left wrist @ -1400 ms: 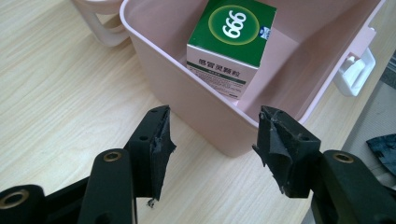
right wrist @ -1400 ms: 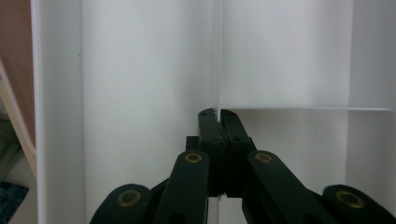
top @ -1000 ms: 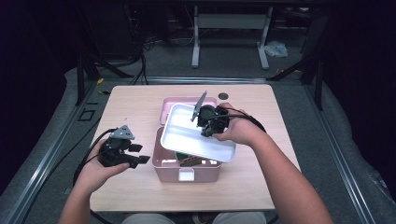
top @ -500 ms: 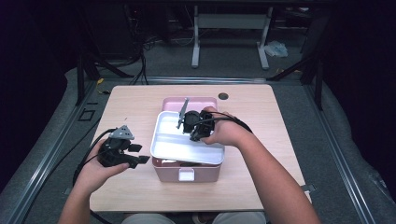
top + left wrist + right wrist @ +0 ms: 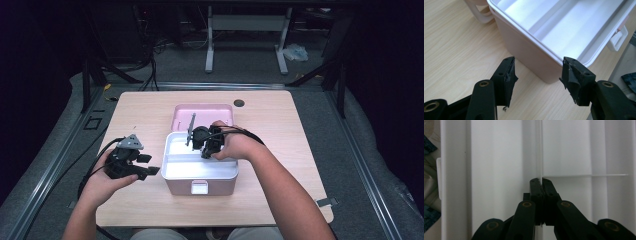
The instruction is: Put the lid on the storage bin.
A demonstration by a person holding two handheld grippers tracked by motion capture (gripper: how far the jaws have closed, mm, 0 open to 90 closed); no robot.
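Observation:
A pink box (image 5: pixel 200 186) stands near the table's front, and a white divided tray (image 5: pixel 172 170) sits level in its top. My right gripper (image 5: pixel 205 151) reaches down into the tray from the far side. In the right gripper view that gripper (image 5: pixel 540 181) is shut on the thin upright divider (image 5: pixel 541 150) of the tray (image 5: pixel 499 157). My left gripper (image 5: pixel 150 164) hovers just left of the box, open and holding nothing. In the left gripper view its jaws (image 5: pixel 537 67) stand wide apart facing the box's pink corner (image 5: pixel 529 55) and the tray (image 5: pixel 564 27).
The pink lid (image 5: pixel 202 116) lies flat just behind the box. A small round hole (image 5: pixel 239 103) sits in the wooden table (image 5: pixel 300 140) near its far edge. Cables trail from both grippers. Dark floor and metal stands surround the table.
The right gripper has brought the white tray from a tilted position down and to the left until it sits level in the pink box. The left gripper has stayed in place.

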